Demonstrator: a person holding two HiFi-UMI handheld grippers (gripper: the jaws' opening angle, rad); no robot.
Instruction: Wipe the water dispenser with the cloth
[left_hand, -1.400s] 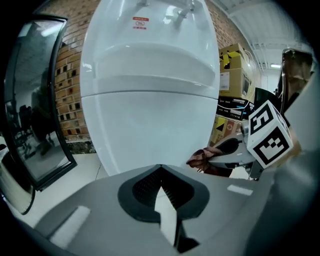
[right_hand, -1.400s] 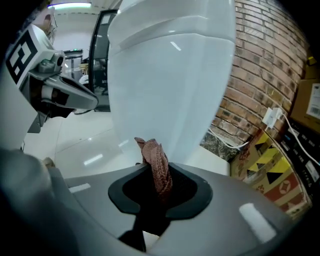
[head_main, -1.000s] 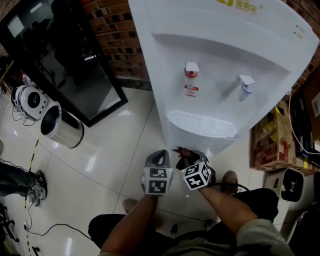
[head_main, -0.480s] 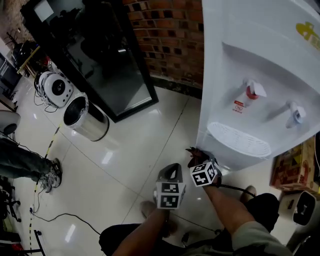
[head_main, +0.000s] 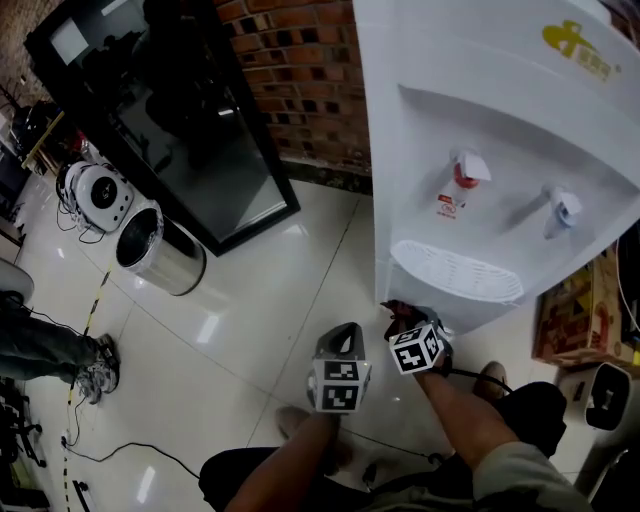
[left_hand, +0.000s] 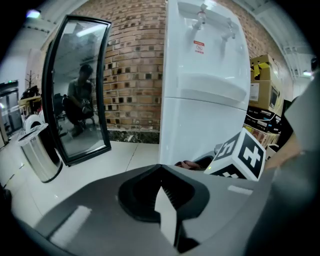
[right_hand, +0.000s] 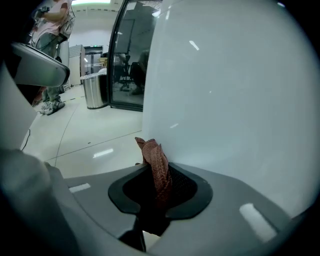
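Note:
The white water dispenser stands at the right, with a red tap, a blue tap and a drip tray. My right gripper is shut on a reddish-brown cloth low at the dispenser's front left corner. In the right gripper view the cloth sticks up between the jaws of the right gripper, right against the white panel. My left gripper hangs beside it to the left, apart from the dispenser. The left gripper is shut and holds nothing.
A steel bin and a black-framed glass panel stand at the left before a brick wall. A cardboard box sits right of the dispenser. A person's shoe and cables lie on the glossy tiled floor at far left.
The right gripper with the cloth has sunk a little along the dispenser's lower front. The left gripper has drifted slightly sideways. The head view has swung, showing more floor at the left.

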